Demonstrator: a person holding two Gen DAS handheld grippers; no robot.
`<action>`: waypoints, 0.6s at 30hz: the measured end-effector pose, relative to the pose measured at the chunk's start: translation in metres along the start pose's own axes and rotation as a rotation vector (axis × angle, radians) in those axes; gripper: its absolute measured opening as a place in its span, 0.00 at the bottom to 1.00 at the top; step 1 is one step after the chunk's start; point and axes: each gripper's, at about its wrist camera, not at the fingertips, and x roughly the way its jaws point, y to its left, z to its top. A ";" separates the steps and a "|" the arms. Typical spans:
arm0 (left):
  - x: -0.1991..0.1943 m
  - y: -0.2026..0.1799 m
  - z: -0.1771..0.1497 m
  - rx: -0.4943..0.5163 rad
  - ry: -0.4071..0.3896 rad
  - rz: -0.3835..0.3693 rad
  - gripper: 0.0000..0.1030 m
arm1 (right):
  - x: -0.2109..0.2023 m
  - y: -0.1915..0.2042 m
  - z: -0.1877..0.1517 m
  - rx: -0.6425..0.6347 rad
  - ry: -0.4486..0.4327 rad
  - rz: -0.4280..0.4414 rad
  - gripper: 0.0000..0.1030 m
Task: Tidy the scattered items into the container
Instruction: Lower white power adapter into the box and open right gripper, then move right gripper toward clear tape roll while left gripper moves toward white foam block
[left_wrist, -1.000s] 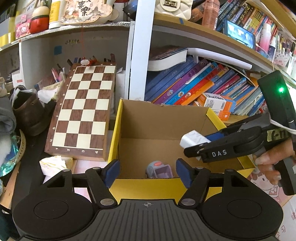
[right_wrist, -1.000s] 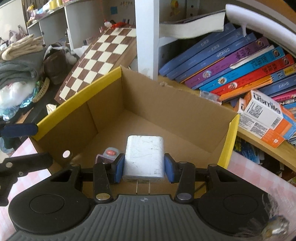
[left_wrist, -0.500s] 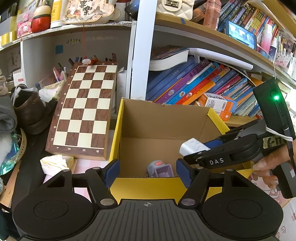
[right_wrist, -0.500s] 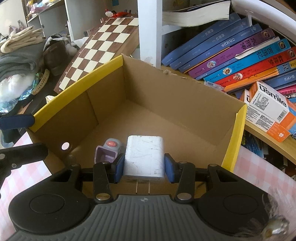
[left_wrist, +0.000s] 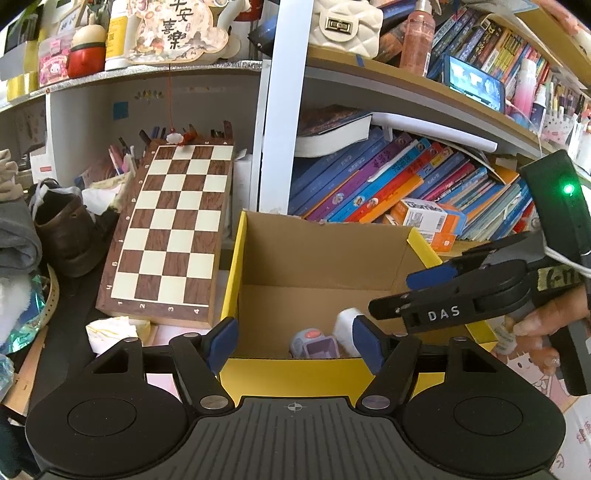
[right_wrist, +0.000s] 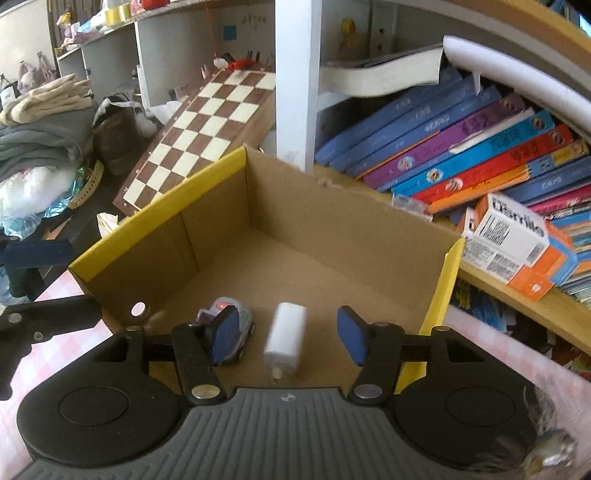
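A yellow-rimmed cardboard box (left_wrist: 236, 254) (right_wrist: 159, 218) stands open in front of the bookshelf. My right gripper (right_wrist: 288, 336) is open above the box's near side; it also shows in the left wrist view (left_wrist: 406, 291). A white charger (right_wrist: 285, 338) (left_wrist: 345, 326) is loose in the box below the right gripper's open fingers, blurred. A small lilac toy car with a red top (left_wrist: 314, 341) (right_wrist: 236, 332) lies on the box floor beside it. My left gripper (left_wrist: 293, 343) is open and empty just outside the box's near wall.
A wooden chessboard (left_wrist: 173, 229) leans left of the box. Books (right_wrist: 461, 147) and an orange-white carton (right_wrist: 517, 247) fill the shelf behind. A brown shoe (left_wrist: 62, 236), folded clothes (right_wrist: 40, 125) and crumpled tissue (left_wrist: 110, 328) lie at left. The table has a pink checked cloth (right_wrist: 498, 350).
My right gripper has opened and let go of the white charger, which has dropped into the box beside the toy car. The left gripper has stayed put.
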 end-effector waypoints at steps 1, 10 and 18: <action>-0.001 -0.001 0.000 0.001 -0.002 -0.001 0.68 | -0.003 0.000 0.000 0.004 -0.005 -0.002 0.56; -0.022 -0.008 0.003 0.027 -0.037 -0.011 0.68 | -0.053 -0.023 -0.019 0.067 -0.064 -0.088 0.57; -0.036 -0.022 -0.004 0.062 -0.030 -0.037 0.68 | -0.113 -0.081 -0.066 0.119 -0.115 -0.346 0.58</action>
